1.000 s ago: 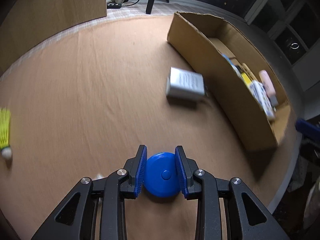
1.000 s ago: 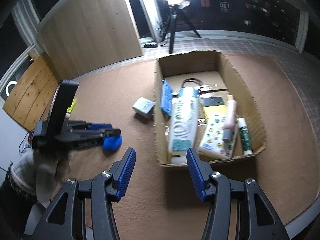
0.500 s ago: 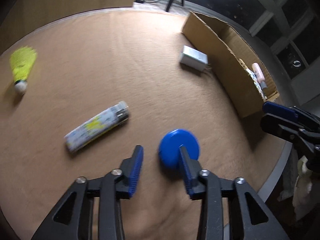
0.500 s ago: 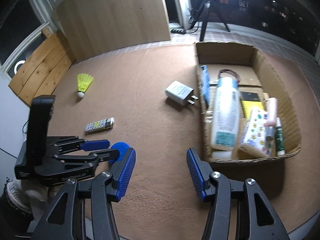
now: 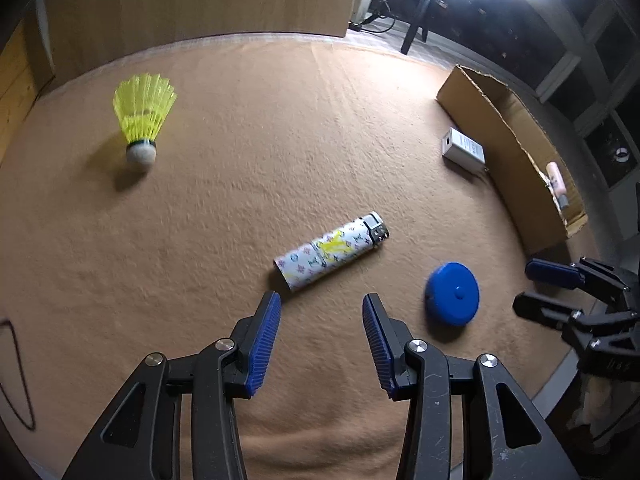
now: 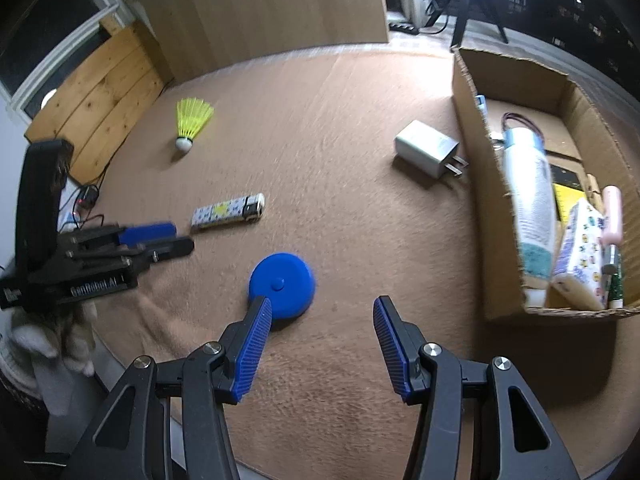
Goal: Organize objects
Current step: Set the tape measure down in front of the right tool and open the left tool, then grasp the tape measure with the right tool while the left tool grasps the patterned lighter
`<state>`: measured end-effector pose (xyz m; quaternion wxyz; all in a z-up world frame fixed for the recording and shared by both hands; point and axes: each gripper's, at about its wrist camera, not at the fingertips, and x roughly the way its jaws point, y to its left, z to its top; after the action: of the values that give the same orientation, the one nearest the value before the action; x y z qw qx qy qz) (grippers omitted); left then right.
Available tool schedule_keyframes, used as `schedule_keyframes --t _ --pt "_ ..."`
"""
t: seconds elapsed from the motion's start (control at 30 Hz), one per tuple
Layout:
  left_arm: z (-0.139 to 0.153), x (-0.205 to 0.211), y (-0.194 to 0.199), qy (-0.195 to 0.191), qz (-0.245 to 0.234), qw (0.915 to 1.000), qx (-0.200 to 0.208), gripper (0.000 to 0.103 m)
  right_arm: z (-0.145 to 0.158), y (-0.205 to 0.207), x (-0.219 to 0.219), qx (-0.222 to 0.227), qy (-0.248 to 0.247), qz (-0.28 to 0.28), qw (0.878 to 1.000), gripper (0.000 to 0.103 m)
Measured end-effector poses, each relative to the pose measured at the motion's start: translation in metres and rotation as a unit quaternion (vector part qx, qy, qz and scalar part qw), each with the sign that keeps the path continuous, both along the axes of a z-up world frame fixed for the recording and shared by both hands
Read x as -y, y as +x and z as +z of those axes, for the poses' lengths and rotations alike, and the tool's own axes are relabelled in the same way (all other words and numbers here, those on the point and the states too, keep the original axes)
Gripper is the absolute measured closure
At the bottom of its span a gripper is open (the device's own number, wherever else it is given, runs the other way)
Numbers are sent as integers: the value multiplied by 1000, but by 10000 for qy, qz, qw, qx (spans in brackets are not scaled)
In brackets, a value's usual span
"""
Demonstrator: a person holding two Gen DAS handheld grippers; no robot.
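A blue round disc [image 5: 452, 300] lies free on the tan cloth, to the right of my left gripper [image 5: 322, 298]. The left jaws are opening with nothing between them; a patterned lighter [image 5: 330, 252] lies just ahead of its tips. My right gripper [image 6: 323, 303] is open, and the disc [image 6: 282, 284] sits just ahead of its left finger. A yellow shuttlecock [image 5: 142, 116] and a white charger [image 5: 464, 150] lie further off. Each gripper shows in the other's view, the left gripper [image 6: 178, 238] at the left and the right gripper [image 5: 526, 288] at the right.
An open cardboard box [image 6: 492, 200] stands at the right, holding a white bottle [image 6: 528, 200], a patterned pack and several small items. The charger [image 6: 426, 150] lies beside its left wall. A wooden panel [image 6: 260, 8] stands behind the table. The table's edge runs close under both grippers.
My left gripper let go of the blue disc, opened and drew away to the left, towards the lighter. My right gripper swung left and down, bringing the disc just ahead of it.
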<state>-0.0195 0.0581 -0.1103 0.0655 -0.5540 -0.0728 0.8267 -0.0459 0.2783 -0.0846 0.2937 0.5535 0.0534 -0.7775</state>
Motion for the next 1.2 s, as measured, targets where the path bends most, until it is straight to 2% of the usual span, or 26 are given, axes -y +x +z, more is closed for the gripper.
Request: schedule_keyframes --t 0.1,0.23,0.33,0.4,0.83,0.93,1.0,1.2 --pt "2 -2 -8 -175 -209 9996 -11 48 -7 2 8 55 62 51 10000 51" --pt "-3 -14 -20 -378 -549 9978 -8 45 -18 6 21 102 215 154 9996 50" --pt "-11 -26 -25 -774 -830 9935 0 44 -24 10 29 105 296 238 9992 50" --pt "-15 -30 -28 -909 -950 9913 -16 43 -26 12 34 74 338 280 9990 50" --pt "-27 -39 -48 -975 -1135 9887 73 43 -35 10 54 -230 687 401 9966 50" --pt "-28 -39 -49 -919 -1136 9892 76 47 -36 9 59 -307 760 455 9956 50" --pt "-27 -38 -49 -895 -1132 9895 66 55 -36 10 60 -364 812 502 9948 50" --pt "-25 -36 -47 -823 -1101 9905 43 69 -38 11 64 -486 926 635 9925 50"
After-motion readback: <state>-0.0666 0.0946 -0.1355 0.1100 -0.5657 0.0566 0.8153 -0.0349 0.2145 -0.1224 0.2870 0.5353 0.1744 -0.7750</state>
